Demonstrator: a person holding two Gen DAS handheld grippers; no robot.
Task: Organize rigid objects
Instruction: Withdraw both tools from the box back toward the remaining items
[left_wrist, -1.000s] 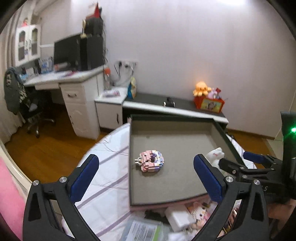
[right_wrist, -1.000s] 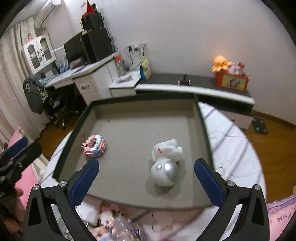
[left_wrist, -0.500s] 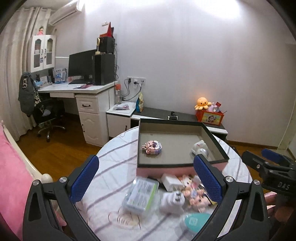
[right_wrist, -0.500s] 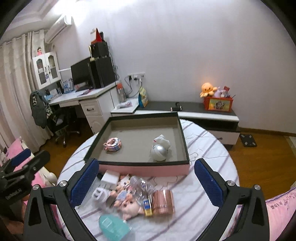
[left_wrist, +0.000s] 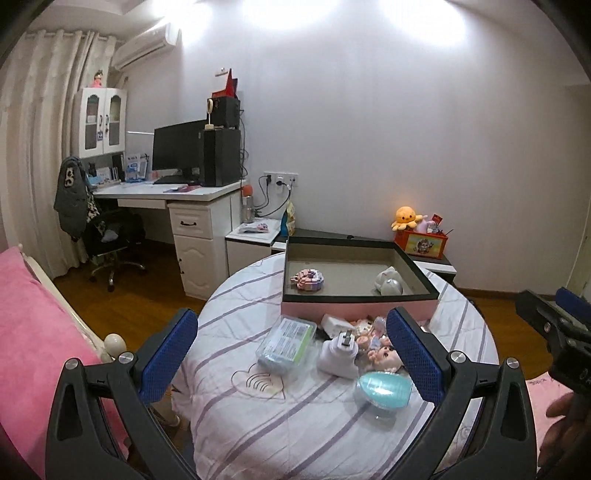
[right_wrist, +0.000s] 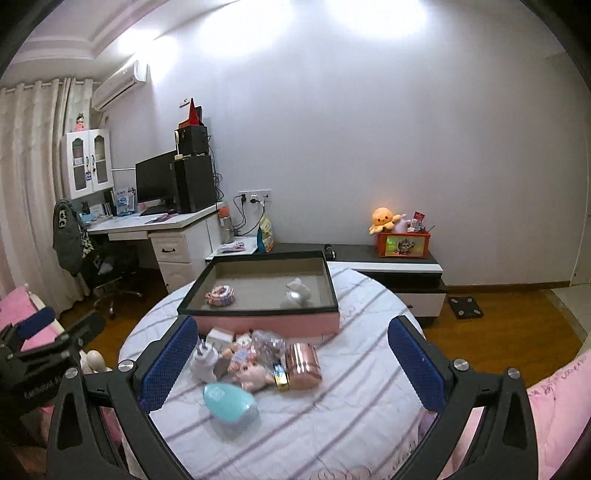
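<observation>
your left gripper (left_wrist: 291, 354) and right gripper (right_wrist: 291, 363) hang above the table (right_wrist: 332, 417), both spread wide and empty, set back to pick a target. loose items, charger (right_wrist: 204, 360), teal egg (right_wrist: 229, 402), copper tin (right_wrist: 303, 365), crowd the front of the box (right_wrist: 266, 321); expect neighbours to block any grasp

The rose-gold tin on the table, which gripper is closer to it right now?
Right, probably. The right gripper frames the rose-gold tin between its open fingers. The left gripper sits further left, facing the clear plastic case.
</observation>
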